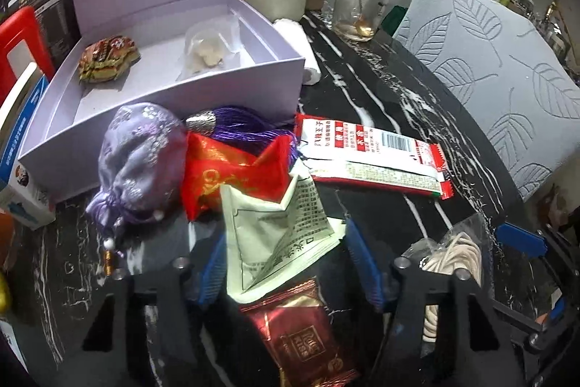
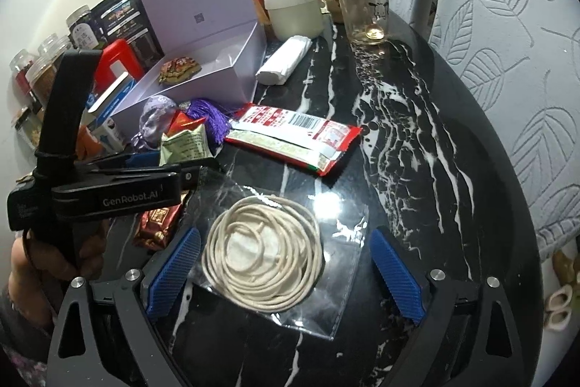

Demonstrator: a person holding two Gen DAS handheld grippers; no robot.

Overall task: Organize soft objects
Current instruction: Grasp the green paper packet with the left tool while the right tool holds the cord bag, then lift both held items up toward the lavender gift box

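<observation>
On the black marbled desk (image 2: 417, 140) a heap of soft packets waits in front of an open lilac box (image 1: 174, 104), which already holds a shiny brown-and-gold packet (image 1: 108, 58) on its left and a clear bag with pale lumps (image 1: 206, 51) further right.

The left gripper (image 1: 284, 263) has its blue fingers (image 1: 364, 263) spread wide on either side of a pale green paper sachet (image 1: 268, 234); they are open and appear not to be pressing it. The sachet is light and creased, with one corner folded up. It should crumple easily, so a pinch across its flat middle looks safer than one at a loose corner. Just near of it lies a dark red foil packet (image 1: 304, 336), slick and likely to slide. Beyond it sit a red foil packet (image 1: 232, 173), a lilac drawstring pouch (image 1: 139, 162) with a purple tassel (image 1: 243, 129), and a long red-and-white wrapper (image 1: 373, 151) to the right.

The right gripper (image 2: 284, 271) is likewise open, its fingers (image 2: 397, 278) standing clear either side of a clear plastic bag (image 2: 340, 234) that holds a coil of cream cord (image 2: 261, 249) flat on the desk. The bag is thin, glossy and limp; the film will probably slip, so closing over the cord's bulk should give a firmer hold than the bare edge.

A cream jar (image 2: 295, 6), a drinking glass (image 2: 364, 9) and a white roll (image 2: 284, 60) stand at the far side and need no handling.
</observation>
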